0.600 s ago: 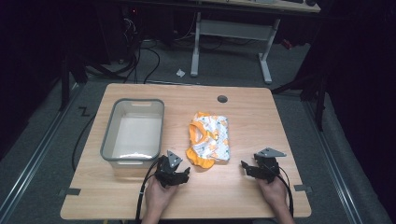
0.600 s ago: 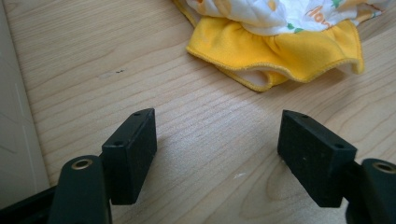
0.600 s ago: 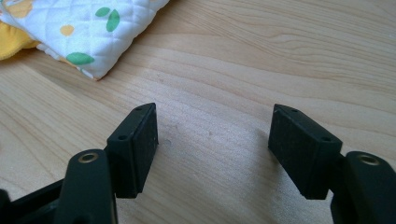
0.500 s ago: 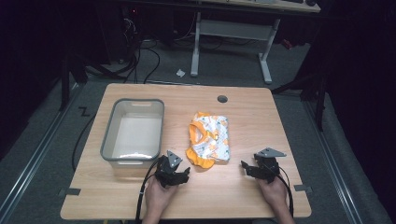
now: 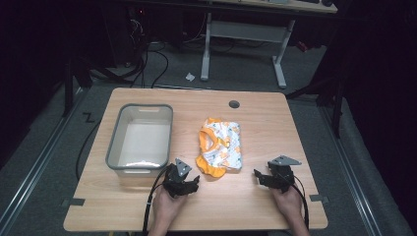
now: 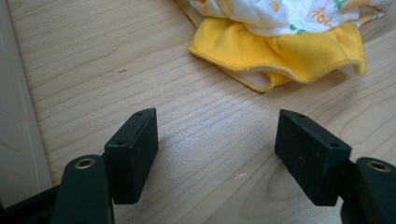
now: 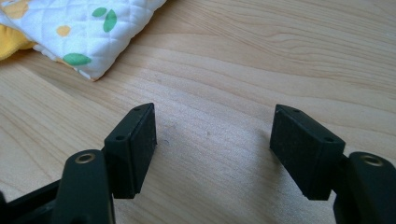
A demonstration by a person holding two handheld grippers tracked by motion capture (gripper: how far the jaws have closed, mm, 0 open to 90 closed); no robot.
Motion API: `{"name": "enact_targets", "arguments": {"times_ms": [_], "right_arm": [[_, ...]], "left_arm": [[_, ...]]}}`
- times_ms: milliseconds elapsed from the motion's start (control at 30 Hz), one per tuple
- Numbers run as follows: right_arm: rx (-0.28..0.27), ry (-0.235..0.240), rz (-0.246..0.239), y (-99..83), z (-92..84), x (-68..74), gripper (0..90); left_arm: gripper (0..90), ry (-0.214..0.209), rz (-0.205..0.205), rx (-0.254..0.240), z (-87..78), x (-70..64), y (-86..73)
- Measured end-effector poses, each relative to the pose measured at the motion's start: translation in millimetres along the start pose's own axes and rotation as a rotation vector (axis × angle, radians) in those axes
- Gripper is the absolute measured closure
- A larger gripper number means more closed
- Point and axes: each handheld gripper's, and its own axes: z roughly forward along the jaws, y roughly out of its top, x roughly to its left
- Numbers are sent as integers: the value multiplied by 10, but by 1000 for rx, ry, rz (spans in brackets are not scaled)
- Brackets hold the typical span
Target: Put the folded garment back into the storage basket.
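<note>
Both grippers rest low over the wooden table [image 5: 246,206], the left gripper [image 5: 183,183] and right gripper [image 5: 269,178] each with jaws spread wide on nothing. Between them, slightly farther back, lies the folded yellow-and-white cloth [image 5: 220,147], just beside the grey bin [image 5: 140,140].

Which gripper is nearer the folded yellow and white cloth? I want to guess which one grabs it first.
Left. The left gripper sits just short of the cloth at its near yellow edge; the right gripper is farther off to its right.
</note>
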Motion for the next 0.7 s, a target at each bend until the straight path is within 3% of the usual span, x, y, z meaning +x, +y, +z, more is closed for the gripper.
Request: {"name": "enact_targets", "arguments": {"times_ms": [200,633,700], "right_arm": [[0,1,0,-1,-1,1,319],[-1,1,0,-1,-1,0,319],[-1,1,0,-1,-1,0,319]], "left_arm": [[237,-3,2,9,13,-28,8],[300,-2,2,14,-16,-60,5],[300,-21,-19,13,-26,-50,12]]}}
